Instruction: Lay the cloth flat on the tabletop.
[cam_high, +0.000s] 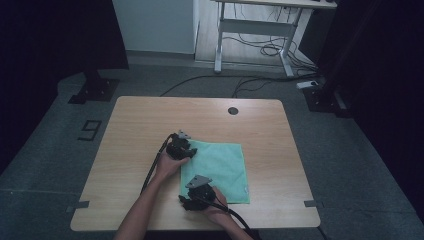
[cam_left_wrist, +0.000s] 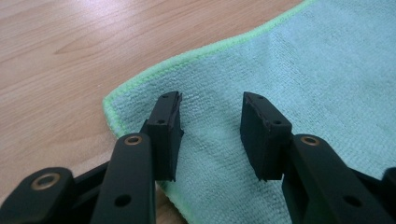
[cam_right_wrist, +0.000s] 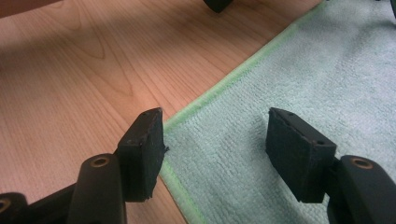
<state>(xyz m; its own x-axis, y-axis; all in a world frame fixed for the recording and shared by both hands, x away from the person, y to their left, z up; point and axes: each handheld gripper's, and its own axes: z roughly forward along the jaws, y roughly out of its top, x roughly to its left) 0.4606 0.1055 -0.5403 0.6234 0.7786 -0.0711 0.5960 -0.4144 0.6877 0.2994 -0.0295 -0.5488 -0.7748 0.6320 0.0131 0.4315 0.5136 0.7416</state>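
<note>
Here, item by item, near to far.

Right gripper (cam_high: 192, 199): near edge of the table, held in the person's right hand (cam_high: 216, 205), at the near-left corner of the cloth. In the right gripper view (cam_right_wrist: 215, 140) its jaws stand spread; one pad sits over bare wood just outside the green hem, the other over the cloth. Neither pad presses the fabric together; whether the tips touch it cannot be told.

Cloth (cam_high: 220, 167): teal-green microfibre with a lighter green stitched hem, lying flat and roughly square on the table, right of centre and toward the near side. A small white tag shows at its near-right corner, though it is too small to be sure. The same cloth appears in the left gripper view (cam_left_wrist: 303, 84) and the right gripper view (cam_right_wrist: 317, 79).

Left gripper (cam_high: 181, 150): held in the person's left hand (cam_high: 169, 165), at the far-left corner of the cloth. In the left gripper view (cam_left_wrist: 210, 123) its jaws are spread apart, both pads over the cloth just inside the rounded corner, with flat fabric between them and nothing pinched.

Table (cam_high: 140, 130): light wood top, with a dark round cable hole (cam_high: 233, 110) near the far edge.

Floor beyond: grey, with loose cables (cam_high: 260, 50) and the white legs of a desk (cam_high: 250, 30) at the far side.
</note>
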